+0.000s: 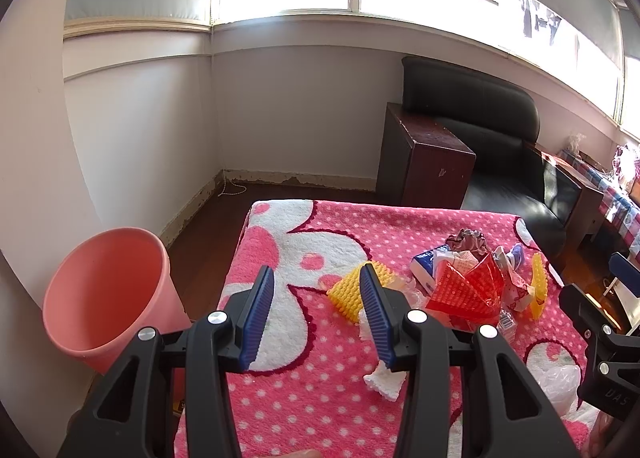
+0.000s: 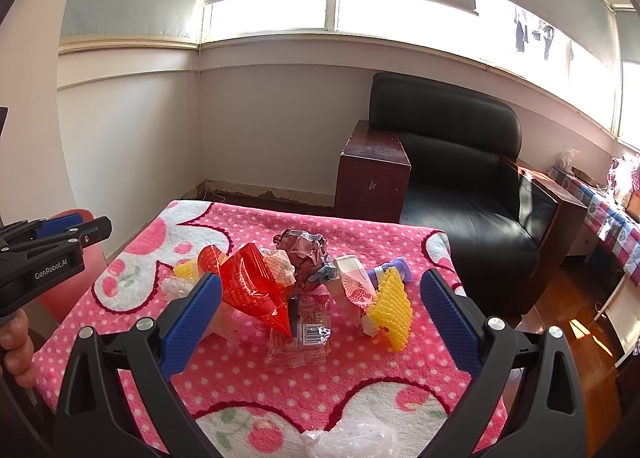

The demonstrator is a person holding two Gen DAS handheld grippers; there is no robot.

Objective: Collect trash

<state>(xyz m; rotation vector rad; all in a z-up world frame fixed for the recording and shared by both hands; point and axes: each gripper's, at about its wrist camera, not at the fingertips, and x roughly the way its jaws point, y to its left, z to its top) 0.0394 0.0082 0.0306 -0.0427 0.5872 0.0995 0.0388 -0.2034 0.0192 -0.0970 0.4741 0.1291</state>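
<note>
A heap of trash lies on the pink dotted blanket (image 1: 320, 398). It holds a red wrapper (image 2: 252, 286), a clear barcode packet (image 2: 304, 330), a crumpled brown wrapper (image 2: 304, 250), a pink-and-white packet (image 2: 356, 290) and a yellow foam net (image 2: 392, 306). My right gripper (image 2: 320, 278) hovers just before the heap, jaws wide open with nothing gripped. My left gripper (image 1: 317, 270) stands open over the blanket's left part, empty. Another yellow foam net (image 1: 352, 290) sits just beyond its right finger, and a white foam scrap (image 1: 384, 378) lies below it. A pink bin (image 1: 108, 294) stands off the blanket's left edge.
A clear plastic bag (image 2: 348, 438) lies at the blanket's near edge. Behind the blanket stand a brown wooden cabinet (image 1: 424, 153) and a black armchair (image 1: 492, 145). A checked-cloth table (image 2: 608, 217) runs along the right wall. A hand (image 2: 16, 342) holds the left gripper's handle.
</note>
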